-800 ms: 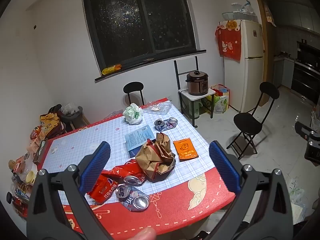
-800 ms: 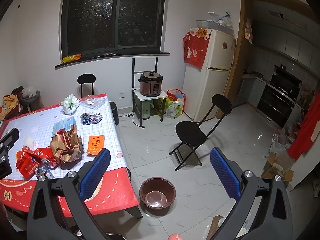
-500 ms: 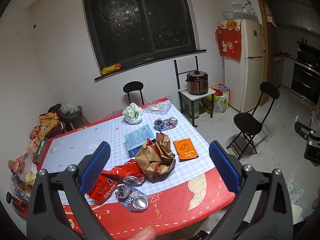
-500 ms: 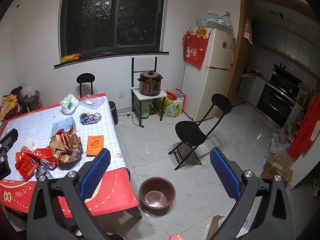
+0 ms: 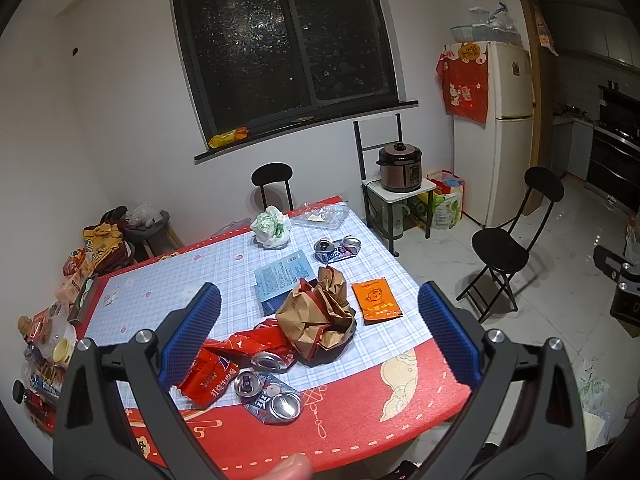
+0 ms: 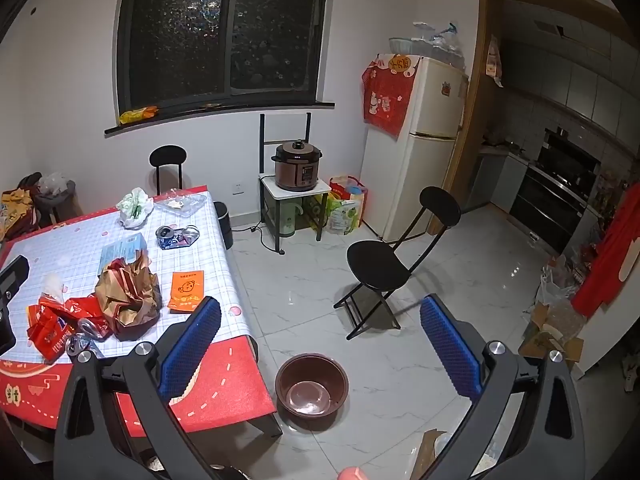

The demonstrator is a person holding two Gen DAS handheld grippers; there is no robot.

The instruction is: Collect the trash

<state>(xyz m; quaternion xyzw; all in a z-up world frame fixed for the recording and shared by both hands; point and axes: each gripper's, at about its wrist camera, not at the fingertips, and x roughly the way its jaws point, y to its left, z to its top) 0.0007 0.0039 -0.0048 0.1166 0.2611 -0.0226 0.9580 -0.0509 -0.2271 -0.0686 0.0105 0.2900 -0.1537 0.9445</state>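
Trash (image 5: 316, 316) on table (image 5: 400, 392) same as before; left gripper (image 5: 320, 332) & right gripper (image 6: 320, 336) still wide open, empty.

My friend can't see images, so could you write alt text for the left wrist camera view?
An open two-fingered tool hangs empty above a red-edged table strewn with trash: a crumpled brown paper bag, red wrappers, crushed cans and an orange packet. Behind are a dark window, black chairs and a fridge.

crumpled brown bag (image 5: 320, 316) among flattened cans (image 5: 272, 394).
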